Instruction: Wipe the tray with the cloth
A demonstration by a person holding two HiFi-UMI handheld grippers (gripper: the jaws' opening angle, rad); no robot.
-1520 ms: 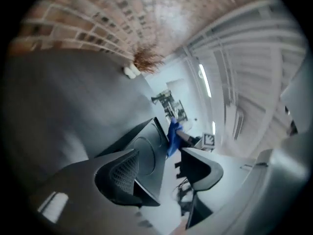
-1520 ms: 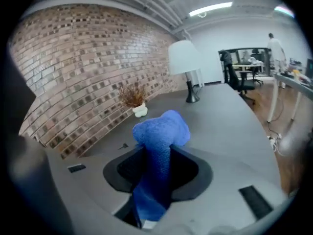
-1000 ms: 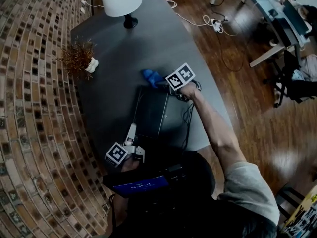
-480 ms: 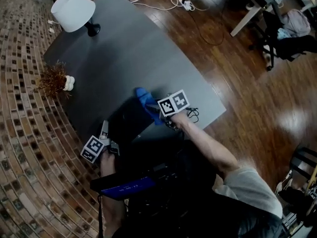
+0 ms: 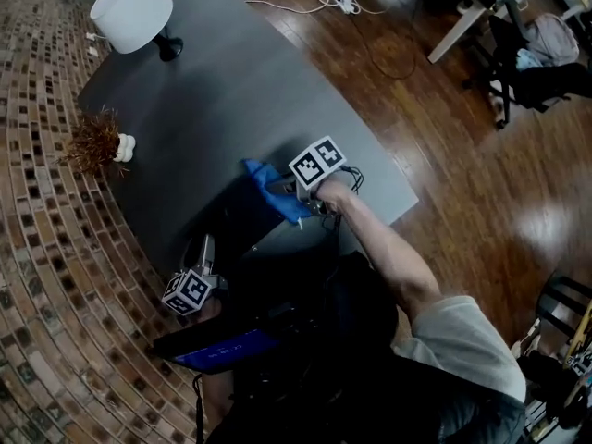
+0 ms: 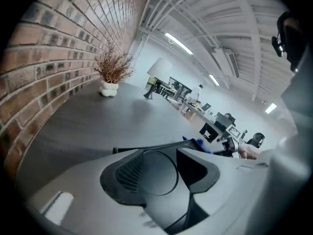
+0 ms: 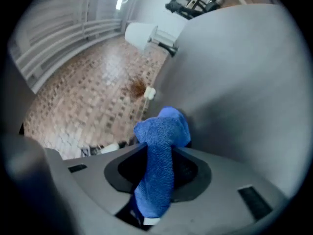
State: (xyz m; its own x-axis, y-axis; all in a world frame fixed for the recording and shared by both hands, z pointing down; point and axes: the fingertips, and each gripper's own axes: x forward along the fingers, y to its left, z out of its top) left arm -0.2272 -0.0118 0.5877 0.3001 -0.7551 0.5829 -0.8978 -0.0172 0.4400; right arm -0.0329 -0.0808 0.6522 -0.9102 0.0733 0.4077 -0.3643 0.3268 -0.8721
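Starting at the tray (image 5: 242, 222): flat, black, parked at the near edge of the dark surface (image 5: 240, 81) and hard to pick out against it; easier to spot in the left gripper view as a thin black rim. Got the blue cloth (image 5: 268, 188) draped over the tray's far right part now, versus bunched just past the far corner a second ago; looks like a stroke pulled inward across the tray, though hard to be exact given the big swing of the head camera. Clamped tight on that cloth with the right hand-held gripper (image 5: 294, 194); plain to see in its own view, cloth pinched between the jaws and flopping out past the tips. Over at the near left corner, the left hand-held gripper (image 5: 205, 246), jaws together with nothing between them, tips right up against the rim; probably just bracing the tray to stop any sliding. Reads as wiping properly under way; can't judge coverage so far, would guess more passes toward the left side needed. Further out, only a white lamp (image 5: 131, 12) and a dried plant (image 5: 97, 144), well apart from all this.
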